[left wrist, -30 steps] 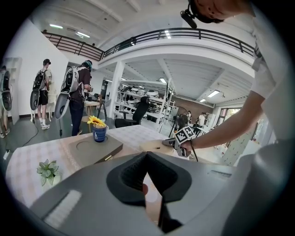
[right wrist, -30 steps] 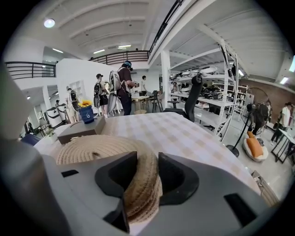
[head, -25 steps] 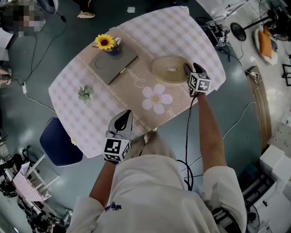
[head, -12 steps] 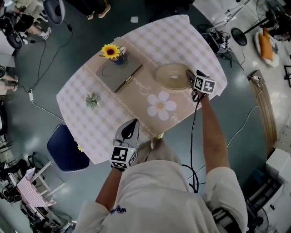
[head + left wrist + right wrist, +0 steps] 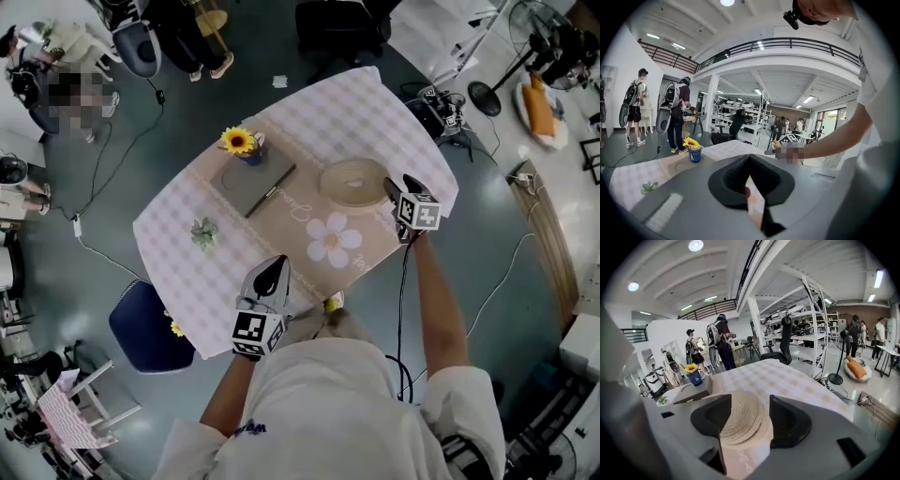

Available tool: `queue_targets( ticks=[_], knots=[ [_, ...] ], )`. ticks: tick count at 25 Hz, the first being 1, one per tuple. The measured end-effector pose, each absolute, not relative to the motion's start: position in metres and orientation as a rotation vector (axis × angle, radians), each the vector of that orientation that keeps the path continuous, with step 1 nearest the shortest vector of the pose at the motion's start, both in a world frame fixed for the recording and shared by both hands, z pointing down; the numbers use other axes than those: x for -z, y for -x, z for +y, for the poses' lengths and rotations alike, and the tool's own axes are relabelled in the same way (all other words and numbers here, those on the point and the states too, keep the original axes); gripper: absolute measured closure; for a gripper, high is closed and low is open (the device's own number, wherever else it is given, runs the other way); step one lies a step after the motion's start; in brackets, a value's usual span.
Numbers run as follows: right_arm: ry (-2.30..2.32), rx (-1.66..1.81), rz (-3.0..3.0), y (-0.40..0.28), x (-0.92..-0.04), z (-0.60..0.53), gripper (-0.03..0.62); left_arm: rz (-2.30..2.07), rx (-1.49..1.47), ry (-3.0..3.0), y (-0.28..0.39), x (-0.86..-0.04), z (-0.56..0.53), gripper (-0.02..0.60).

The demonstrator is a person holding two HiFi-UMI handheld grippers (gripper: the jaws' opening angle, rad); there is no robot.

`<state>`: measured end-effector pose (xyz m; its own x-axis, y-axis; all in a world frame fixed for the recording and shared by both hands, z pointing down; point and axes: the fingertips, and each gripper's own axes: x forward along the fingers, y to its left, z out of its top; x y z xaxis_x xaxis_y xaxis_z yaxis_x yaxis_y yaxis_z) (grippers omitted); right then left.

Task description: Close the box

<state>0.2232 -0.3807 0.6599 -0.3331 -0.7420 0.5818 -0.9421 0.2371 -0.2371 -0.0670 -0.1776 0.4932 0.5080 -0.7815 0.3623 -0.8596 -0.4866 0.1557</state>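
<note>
You see a pink-and-white checked tablecloth [image 5: 366, 103] mid-frame, its beige runner [image 5: 292, 208] with a white daisy [image 5: 330, 240], a straw-coloured woven box [image 5: 352, 183], a grey flat case [image 5: 251, 183], a yellow sunflower [image 5: 237, 141] and a blue cup [image 5: 251, 156].

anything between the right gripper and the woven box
Nothing visible does. The right gripper hangs by the rim of the woven box; its jaws have just been opening and stand apart, gripping nothing; the box shows plainly between them.

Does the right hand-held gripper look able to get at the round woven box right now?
Probably yes. The right hand-held gripper hovers beside the round woven box, jaws just opened with nothing between them; no other object stands in the way.
</note>
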Motion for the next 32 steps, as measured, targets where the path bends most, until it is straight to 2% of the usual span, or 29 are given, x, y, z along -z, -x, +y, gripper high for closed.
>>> queue_targets(
  ticks=[8, 32],
  knots=[
    [-1.598, -0.712, -2.249, -0.223, -0.603, -0.335, 0.335, -1.455, -0.287, -2.546, 0.067, -0.439, -0.187, 0.580],
    [-1.684, -0.290, -2.519, -0.199, -0.413, -0.209, 0.375, -1.349, -0.260, -2.826, 0.018, -0.382, -0.181, 0.580]
  ],
)
